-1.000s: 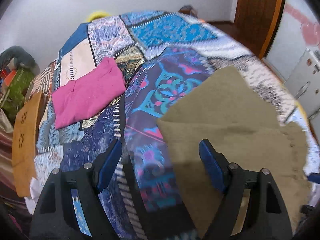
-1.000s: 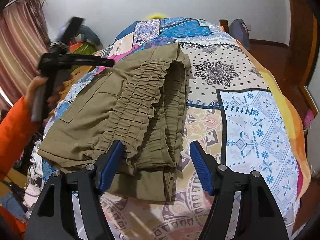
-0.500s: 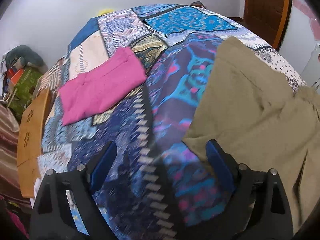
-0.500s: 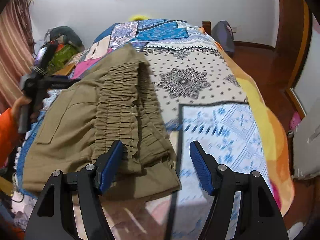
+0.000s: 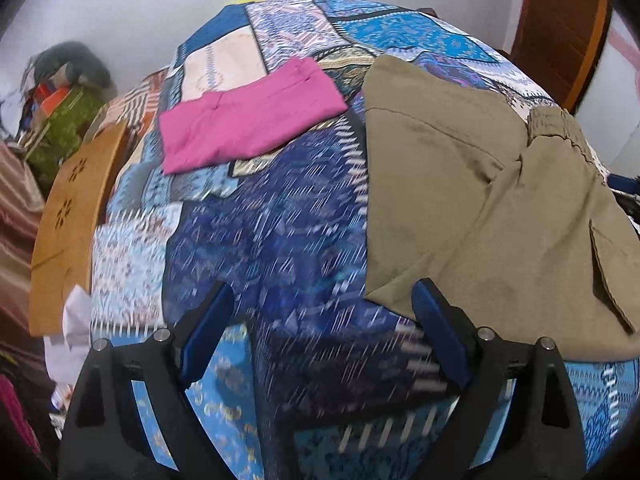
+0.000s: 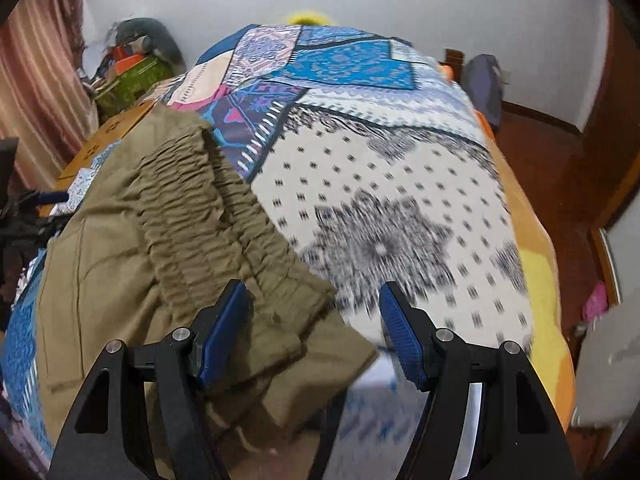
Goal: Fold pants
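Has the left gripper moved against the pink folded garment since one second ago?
Yes. The left gripper has swung to the left of the khaki pants: the pink folded garment now lies nearer the picture's centre, and the pants sit further right.

White wall (image 6: 440, 8), wooden door (image 5: 560, 28), striped curtain (image 6: 36, 68).

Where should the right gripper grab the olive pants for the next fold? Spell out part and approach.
Probably the gathered waistband end of the olive pants. It lies just ahead of the open right gripper, so come down from above and pinch the stacked edge facing the bare bedspread.
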Demonstrator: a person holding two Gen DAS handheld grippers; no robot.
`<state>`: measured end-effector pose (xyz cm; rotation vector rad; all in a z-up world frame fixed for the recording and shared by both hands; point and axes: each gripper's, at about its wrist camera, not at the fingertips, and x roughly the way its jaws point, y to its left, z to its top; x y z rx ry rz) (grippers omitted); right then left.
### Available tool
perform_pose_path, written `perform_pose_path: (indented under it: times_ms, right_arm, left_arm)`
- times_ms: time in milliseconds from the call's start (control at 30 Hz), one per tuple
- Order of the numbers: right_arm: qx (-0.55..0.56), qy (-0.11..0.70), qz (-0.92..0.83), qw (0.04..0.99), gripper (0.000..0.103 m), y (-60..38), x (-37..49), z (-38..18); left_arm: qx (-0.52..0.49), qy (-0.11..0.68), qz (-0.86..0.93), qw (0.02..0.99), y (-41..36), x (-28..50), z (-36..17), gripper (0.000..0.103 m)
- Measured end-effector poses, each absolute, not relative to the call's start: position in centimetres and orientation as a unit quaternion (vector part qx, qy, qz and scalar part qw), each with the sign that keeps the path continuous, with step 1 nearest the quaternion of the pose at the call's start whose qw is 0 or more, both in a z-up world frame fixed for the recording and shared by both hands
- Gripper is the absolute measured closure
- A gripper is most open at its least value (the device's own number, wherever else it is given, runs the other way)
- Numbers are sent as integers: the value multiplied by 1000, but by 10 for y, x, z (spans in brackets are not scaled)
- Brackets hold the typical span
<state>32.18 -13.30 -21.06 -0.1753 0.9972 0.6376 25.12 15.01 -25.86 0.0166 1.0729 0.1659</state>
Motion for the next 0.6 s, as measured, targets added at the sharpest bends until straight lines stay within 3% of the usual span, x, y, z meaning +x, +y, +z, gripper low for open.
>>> perform_pose_path:
  times_ms: [167, 267, 600]
  right_arm:
    - [-76, 489, 310, 812, 44, -121, 340, -214]
    - [-64, 484, 300, 820, 44, -130, 336, -202]
    - [-50, 441, 298, 845, 44, -151, 259, -147]
  left_arm:
    - [11, 504, 100, 858, 155, 234, -258, 12]
    - [35, 498, 101, 860, 153, 228, -251, 23]
    - [1, 448, 48, 893, 152, 258, -208, 24]
